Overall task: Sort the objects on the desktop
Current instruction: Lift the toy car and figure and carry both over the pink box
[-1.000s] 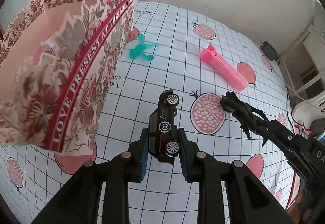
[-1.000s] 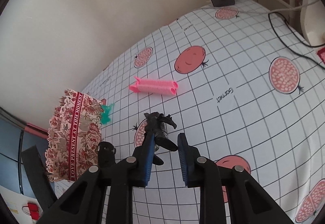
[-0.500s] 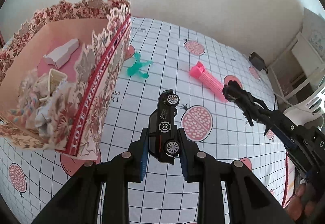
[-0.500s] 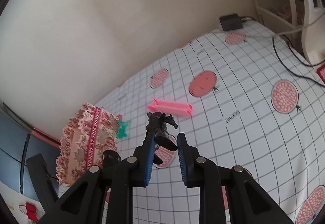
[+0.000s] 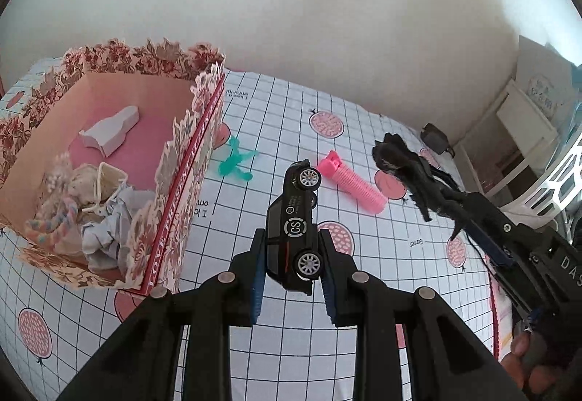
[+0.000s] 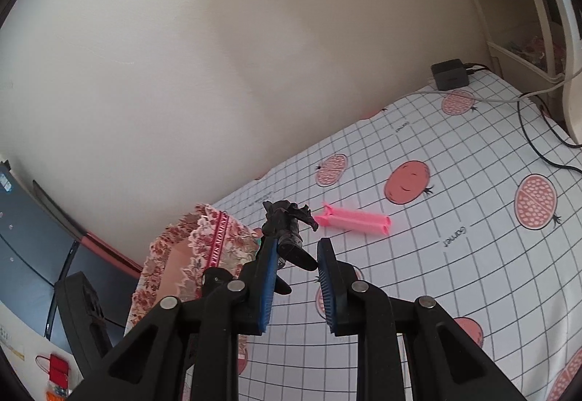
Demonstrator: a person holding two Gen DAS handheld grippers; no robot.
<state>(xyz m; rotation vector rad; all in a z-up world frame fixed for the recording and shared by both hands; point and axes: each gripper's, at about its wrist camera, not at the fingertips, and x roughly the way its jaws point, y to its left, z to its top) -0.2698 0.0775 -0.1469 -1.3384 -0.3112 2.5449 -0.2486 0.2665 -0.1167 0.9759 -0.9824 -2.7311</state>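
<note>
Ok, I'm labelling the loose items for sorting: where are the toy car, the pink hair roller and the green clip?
toy car (image 5: 295, 241): left wrist view, on its dark side with the CS badge.
pink hair roller (image 5: 358, 184): left wrist view, on its ribbed barrel.
green clip (image 5: 232, 166): left wrist view, at its middle.

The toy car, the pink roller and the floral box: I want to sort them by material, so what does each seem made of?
Toy car: glossy black body, probably painted metal or hard plastic; silvery wheels, printed logo. Pink roller: moulded plastic, matte, with fine ribs along its length. Floral box: printed card or paper, with thin lacy cut edges and a plain pink inside.
</note>
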